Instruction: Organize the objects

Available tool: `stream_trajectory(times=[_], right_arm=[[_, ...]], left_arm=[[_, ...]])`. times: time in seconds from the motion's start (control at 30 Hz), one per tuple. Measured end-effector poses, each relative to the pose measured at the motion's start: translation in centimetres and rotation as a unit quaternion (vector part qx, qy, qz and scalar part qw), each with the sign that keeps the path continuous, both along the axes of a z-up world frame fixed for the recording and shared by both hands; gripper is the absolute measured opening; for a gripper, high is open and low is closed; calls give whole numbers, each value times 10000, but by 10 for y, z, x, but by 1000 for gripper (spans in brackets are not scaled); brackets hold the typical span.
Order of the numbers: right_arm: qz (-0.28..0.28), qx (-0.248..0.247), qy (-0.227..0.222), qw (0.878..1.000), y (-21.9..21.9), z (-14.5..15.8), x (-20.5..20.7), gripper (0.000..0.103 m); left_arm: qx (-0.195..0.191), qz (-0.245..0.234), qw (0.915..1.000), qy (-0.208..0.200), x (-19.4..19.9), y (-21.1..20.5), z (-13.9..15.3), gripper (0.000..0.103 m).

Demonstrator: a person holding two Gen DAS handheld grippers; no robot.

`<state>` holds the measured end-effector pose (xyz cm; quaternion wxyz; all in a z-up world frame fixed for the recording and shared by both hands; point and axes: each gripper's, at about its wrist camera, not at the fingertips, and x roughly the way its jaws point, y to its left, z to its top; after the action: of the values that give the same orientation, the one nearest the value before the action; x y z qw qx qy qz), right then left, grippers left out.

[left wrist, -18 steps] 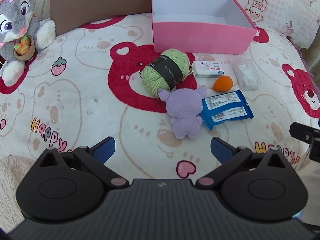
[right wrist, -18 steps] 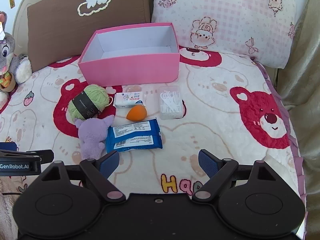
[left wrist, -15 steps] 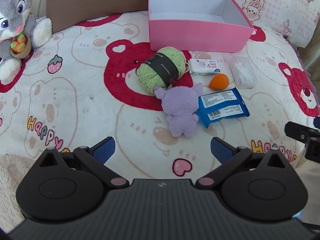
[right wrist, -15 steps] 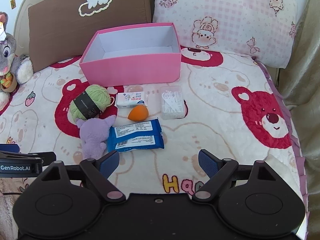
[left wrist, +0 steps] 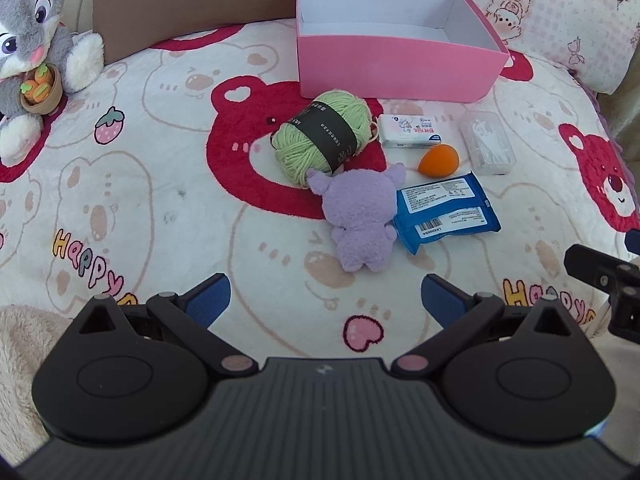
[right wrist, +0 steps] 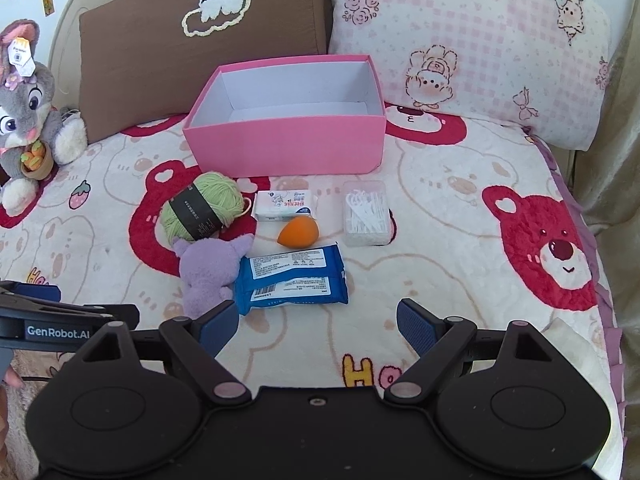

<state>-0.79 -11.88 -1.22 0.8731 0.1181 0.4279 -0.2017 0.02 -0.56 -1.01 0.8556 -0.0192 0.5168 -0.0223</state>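
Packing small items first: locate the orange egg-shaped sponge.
The orange egg-shaped sponge lies mid-blanket in the right wrist view, between the white tissue pack and the blue wipes packet.

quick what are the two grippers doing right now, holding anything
Left gripper: open, holding nothing, above the blanket near the purple plush.
Right gripper: open, holding nothing, near the blue packet.

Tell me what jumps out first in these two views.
The empty pink box sits mid-bed in front of the pillows. Just before it lies a cluster: green yarn, purple plush, blue packet, orange sponge. A grey bunny sits far left.
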Motion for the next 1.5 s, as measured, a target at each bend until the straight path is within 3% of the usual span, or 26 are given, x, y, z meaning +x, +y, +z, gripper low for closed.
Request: stream_trajectory(times=[0.73, 1.5], right_arm=[[81, -163, 468, 9987, 4, -17, 9, 89], [99, -150, 567, 9982, 1, -23, 10, 89]], left_arm=[[32, -81, 10000, 23, 3, 0, -7, 103], [-281, -257, 9991, 178, 1, -3, -3, 103]])
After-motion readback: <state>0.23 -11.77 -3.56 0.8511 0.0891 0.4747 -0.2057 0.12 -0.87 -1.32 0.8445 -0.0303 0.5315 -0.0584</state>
